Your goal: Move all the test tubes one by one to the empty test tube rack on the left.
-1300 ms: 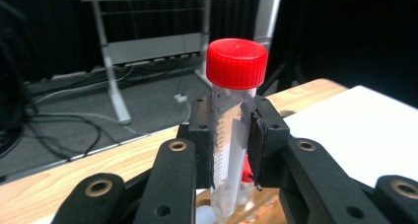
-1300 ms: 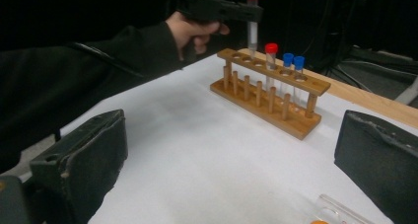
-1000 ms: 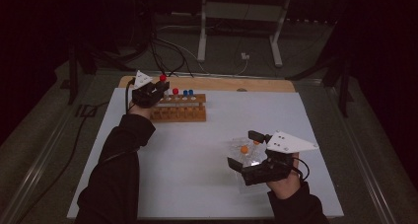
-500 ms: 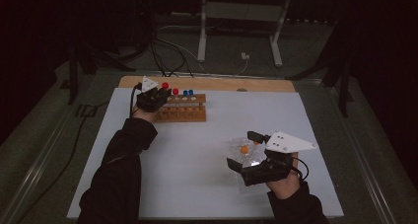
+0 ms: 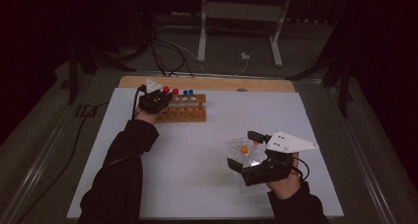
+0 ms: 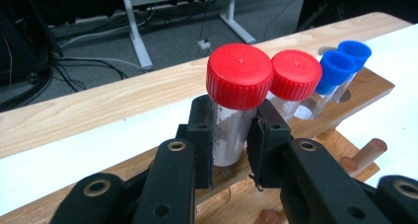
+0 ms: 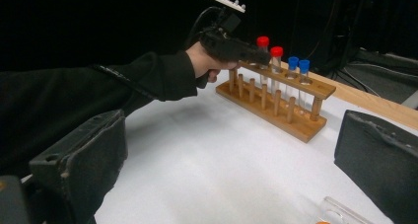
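Red-capped tube: clear plastic tube with a red screw cap point(image 6: 239, 76), centre of the left gripper view, upright in the end hole of the rack; in the high view its cap sits in the upper left of the frame, just beside the left gripper.
Left gripper: black two-jaw gripper point(image 6: 230, 135), rising from the bottom of its own view; jaws clenched on the tube's clear body just below the cap, one pad on each side. In the high view it lies in the upper left point(image 5: 154, 100), held by a hand in a black sleeve.
Second tube: clear tube with a red cap point(image 6: 296, 75), just beside the first, right of centre.
Blue tubes: two clear tubes with blue caps point(image 6: 341, 61), upper right of the left gripper view, next along the rack.
Rack: wooden test-tube rack with dowel pegs point(image 5: 187, 114), upper left of centre in the high view, on the white table point(image 5: 197, 165).
Right gripper: black two-jaw gripper with a grey three-cornered plate point(image 5: 244, 152), lower right of the high view; jaws released and wide apart, nothing between them.
Clear tray: transparent plastic piece holding a small orange thing point(image 5: 244, 149), lower right of the high view, under the right gripper's jaws.
Wooden edge: pale wood strip point(image 5: 212, 84) along the table's far side.
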`<act>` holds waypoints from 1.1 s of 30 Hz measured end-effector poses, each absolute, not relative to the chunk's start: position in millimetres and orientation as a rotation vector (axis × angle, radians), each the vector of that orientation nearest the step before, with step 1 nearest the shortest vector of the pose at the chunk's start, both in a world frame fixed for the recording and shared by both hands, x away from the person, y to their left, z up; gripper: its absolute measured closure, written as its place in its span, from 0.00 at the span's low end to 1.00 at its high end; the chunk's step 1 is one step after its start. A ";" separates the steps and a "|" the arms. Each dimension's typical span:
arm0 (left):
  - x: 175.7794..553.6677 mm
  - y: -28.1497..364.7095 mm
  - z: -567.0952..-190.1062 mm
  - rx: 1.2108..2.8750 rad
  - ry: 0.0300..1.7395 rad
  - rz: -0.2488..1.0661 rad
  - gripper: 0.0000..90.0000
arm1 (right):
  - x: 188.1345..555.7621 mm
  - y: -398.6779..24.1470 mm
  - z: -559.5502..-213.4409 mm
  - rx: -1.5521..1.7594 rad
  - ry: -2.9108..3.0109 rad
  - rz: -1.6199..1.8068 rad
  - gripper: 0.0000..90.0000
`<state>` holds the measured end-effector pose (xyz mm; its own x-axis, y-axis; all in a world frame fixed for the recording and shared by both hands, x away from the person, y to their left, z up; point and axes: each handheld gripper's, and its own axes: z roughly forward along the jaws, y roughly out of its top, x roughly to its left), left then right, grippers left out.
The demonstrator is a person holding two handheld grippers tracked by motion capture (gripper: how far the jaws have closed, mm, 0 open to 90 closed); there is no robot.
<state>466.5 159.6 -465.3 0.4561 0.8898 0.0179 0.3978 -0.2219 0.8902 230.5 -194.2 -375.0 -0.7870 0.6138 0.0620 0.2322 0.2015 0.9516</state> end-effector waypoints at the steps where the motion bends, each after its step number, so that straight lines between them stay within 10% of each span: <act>1: 467.0 159.5 -465.6 1.818 1.098 0.690 0.83 | 230.4 -194.4 -374.8 0.795 2.151 1.614 0.00; 33: 479.7 152.1 -449.7 1.953 1.217 0.599 0.84 | 231.2 -195.6 -373.8 0.805 2.139 1.621 0.00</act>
